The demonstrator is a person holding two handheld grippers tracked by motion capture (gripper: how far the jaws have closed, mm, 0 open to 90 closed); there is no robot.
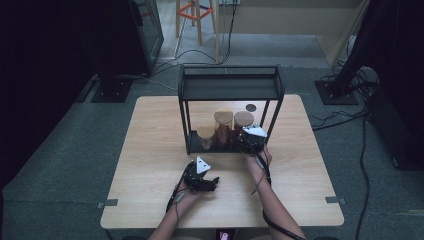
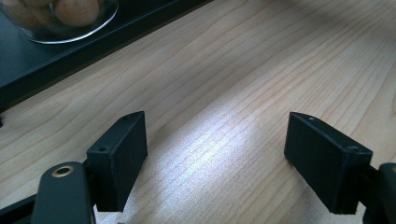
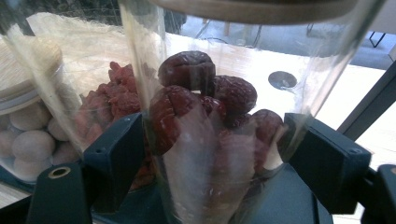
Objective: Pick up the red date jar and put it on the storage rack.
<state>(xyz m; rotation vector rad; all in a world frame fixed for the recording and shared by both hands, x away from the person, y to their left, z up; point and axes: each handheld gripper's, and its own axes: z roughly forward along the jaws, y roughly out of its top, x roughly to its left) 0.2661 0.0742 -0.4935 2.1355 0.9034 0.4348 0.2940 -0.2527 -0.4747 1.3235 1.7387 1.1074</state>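
The left gripper (image 1: 212, 181) is idling on the bare wooden table (image 1: 150, 150), jaws spread wide and grasping nothing, probably parked clear of the work. On the lower shelf of the black 2-tier rack (image 1: 230, 87), 3 wooden-lidded glass jars are standing in a row: a short jar of pale round balls (image 3: 28, 135), a middle jar of red dried fruit (image 3: 107, 102), then the jar of dates (image 3: 210, 121). The right gripper (image 3: 210, 154) is straddling that date jar low on its wall, jaws flanking the glass; I cannot tell whether they are already clamping it.
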